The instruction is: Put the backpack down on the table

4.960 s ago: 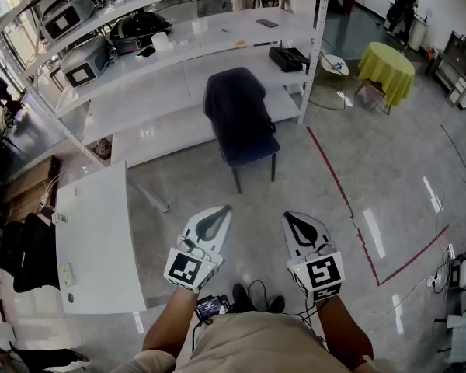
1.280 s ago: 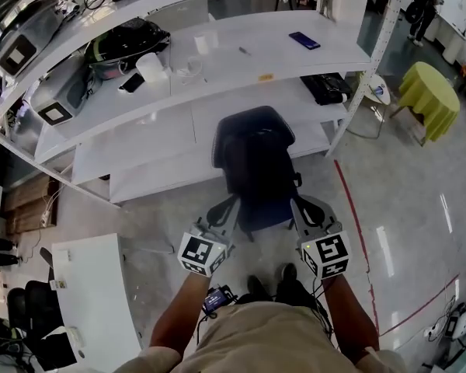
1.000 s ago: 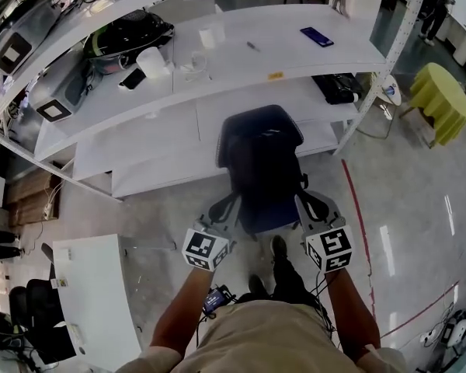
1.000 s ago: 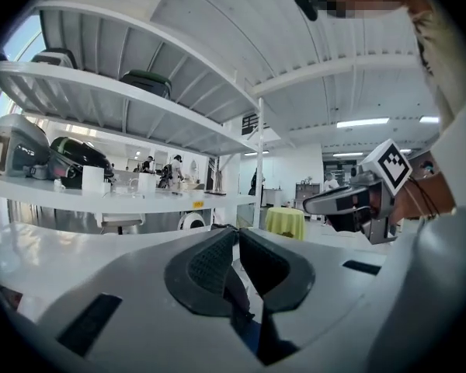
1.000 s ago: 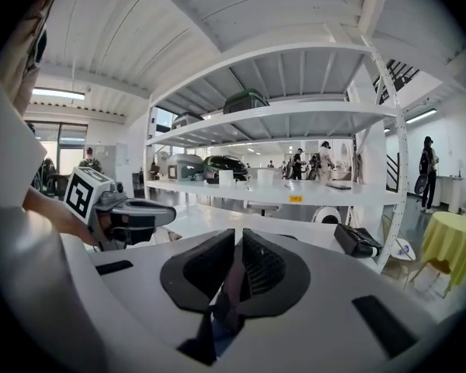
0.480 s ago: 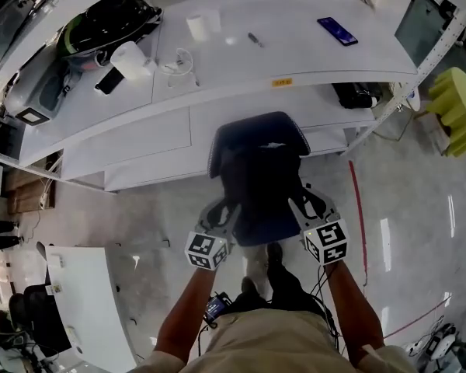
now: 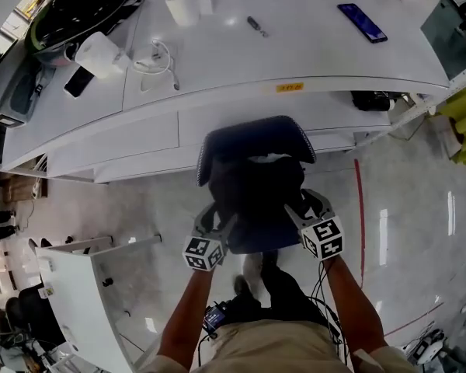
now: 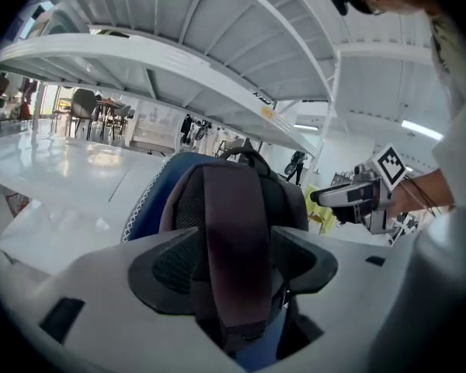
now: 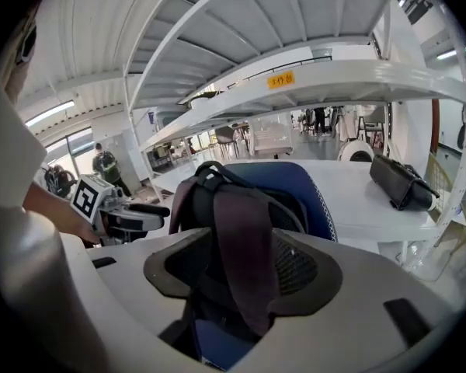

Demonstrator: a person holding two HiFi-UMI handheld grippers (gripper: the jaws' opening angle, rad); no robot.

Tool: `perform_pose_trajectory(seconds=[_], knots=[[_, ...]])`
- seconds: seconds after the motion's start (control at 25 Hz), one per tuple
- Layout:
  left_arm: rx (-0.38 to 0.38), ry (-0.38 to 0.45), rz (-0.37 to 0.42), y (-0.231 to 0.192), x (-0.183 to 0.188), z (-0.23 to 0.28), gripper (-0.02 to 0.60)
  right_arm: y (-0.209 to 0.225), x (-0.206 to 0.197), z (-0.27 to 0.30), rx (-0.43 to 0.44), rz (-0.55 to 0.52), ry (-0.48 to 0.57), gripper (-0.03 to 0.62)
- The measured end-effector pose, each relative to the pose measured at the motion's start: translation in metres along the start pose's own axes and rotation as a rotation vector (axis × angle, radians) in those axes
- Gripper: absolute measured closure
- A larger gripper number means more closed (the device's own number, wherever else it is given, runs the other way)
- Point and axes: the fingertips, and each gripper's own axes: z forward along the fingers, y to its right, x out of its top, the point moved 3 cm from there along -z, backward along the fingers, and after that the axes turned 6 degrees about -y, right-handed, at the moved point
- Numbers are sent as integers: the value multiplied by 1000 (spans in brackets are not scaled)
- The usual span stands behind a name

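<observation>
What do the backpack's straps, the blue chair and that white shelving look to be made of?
Backpack straps: matte, soft-looking fabric, probably nylon webbing; they bend loosely. Blue chair: cloth upholstery with white edge stitching. White shelving: hard and glossy, reflecting light; likely painted metal, though unsure.

Open floor [image 7: 140,200] lies either side of the chair [image 7: 252,142]. Beyond it the table [image 7: 311,61] is bare along its near edge — roll [image 7: 180,8] and cable [image 7: 157,57] crowd the left, pen [image 7: 255,26] mid-top, phone [image 7: 362,22] right.
</observation>
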Motion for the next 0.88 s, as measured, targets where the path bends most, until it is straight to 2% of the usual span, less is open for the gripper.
perform_pose_trajectory(seconds=[0.28,0.48,0.72,0.88], knots=[[-65,20,-44,-10,-16,26,291,18,-25,39,56,12,-49,378],[-101,51,-89,-10,-25,37,291,21,-30,51,78,-6,-26,378],[-116,102,-92,-8,-32,42,291,23,-37,52,91,-11,56,378],[-126,100,-73,-1,-43,46,291,7,-62,55,129,-1,18,378]])
